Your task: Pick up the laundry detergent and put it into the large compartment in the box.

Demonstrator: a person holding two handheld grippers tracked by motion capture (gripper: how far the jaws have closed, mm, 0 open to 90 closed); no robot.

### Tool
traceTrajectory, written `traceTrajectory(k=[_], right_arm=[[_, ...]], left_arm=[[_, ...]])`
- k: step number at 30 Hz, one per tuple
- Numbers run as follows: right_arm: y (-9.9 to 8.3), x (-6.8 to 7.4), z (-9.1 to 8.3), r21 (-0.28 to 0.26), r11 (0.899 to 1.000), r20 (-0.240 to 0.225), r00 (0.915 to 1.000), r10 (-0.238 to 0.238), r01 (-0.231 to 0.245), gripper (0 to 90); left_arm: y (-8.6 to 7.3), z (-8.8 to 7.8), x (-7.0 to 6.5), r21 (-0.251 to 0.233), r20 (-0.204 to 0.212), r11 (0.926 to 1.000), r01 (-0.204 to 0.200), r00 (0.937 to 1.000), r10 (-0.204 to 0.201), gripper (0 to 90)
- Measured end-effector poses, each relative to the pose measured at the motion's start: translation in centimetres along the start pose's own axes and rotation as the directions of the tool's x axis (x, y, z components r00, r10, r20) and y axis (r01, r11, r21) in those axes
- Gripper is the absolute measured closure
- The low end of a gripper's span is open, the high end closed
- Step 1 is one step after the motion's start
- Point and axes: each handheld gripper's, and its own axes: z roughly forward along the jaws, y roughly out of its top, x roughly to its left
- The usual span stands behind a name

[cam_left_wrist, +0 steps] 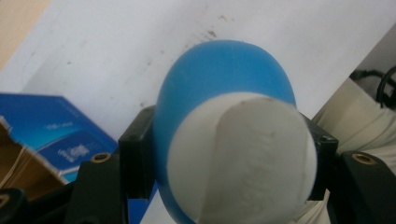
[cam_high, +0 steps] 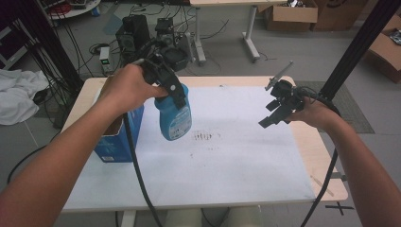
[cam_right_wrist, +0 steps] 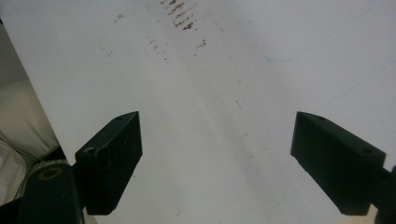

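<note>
High view: left gripper [cam_high: 171,92] is clamped on the top of a blue bottle [cam_high: 174,118], which hangs clear above the white table [cam_high: 236,161], just beside an open blue carton [cam_high: 116,142]. Left gripper view confirms both jaws pressed against the bottle's sides. Right gripper [cam_high: 274,113] hovers over the table's right half, well apart from the bottle, jaws wide and holding nothing.

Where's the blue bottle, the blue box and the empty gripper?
Blue bottle [cam_high: 174,118]: high view, on its label.
Blue box [cam_high: 116,142]: high view, on its front side.
Right gripper [cam_high: 273,113]: high view, between its open fingertips.
</note>
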Motion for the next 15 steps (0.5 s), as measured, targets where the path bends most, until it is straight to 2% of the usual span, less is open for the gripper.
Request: traceTrajectory(k=[3, 4, 5, 8, 10, 11, 12, 15], right_arm=[[0.2, 0.2, -0.3, -0.001, 1.000, 0.004, 0.9999, -0.014, 0.014, 16.5], [0.3, 0.3, -0.4, -0.005, 1.000, 0.005, 0.9998, -0.018, 0.018, 16.5], [0.3, 0.3, -0.4, -0.005, 1.000, 0.005, 0.9998, -0.018, 0.018, 16.5], [0.6, 0.5, -0.7, -0.010, 1.000, 0.007, 0.9996, -0.029, 0.029, 16.5], [0.7, 0.5, -0.7, -0.010, 0.999, 0.007, 0.9994, -0.033, 0.033, 16.5], [0.7, 0.5, -0.7, -0.011, 0.999, 0.007, 0.9995, -0.032, 0.032, 16.5], [0.7, 0.5, -0.7, -0.010, 0.999, 0.007, 0.9993, -0.036, 0.036, 16.5], [0.8, 0.5, -0.6, -0.006, 0.999, 0.007, 0.9991, -0.042, 0.042, 16.4]], left_arm=[[-0.1, -1.5, 0.4, -0.004, -0.016, 0.9985, 0.055, 0.9984, -0.055, 37.8], [-0.2, -2.3, 0.7, -0.008, -0.025, 0.9959, 0.090, 0.9956, -0.090, 37.8], [-0.2, -2.3, 0.7, -0.008, -0.025, 0.9959, 0.090, 0.9956, -0.090, 37.8], [-0.5, -4.0, 1.3, -0.019, -0.046, 0.9893, 0.144, 0.9883, -0.145, 37.8], [-0.8, -5.0, 1.7, -0.031, -0.060, 0.9825, 0.184, 0.9809, -0.185, 37.8], [-0.9, -5.6, 1.9, -0.036, -0.063, 0.9784, 0.203, 0.9767, -0.205, 37.8], [-1.2, -6.1, 2.2, -0.045, -0.067, 0.9713, 0.233, 0.9695, -0.236, 37.8], [-1.8, -7.3, 3.0, -0.062, -0.085, 0.9465, 0.317, 0.9432, -0.321, 37.8]])
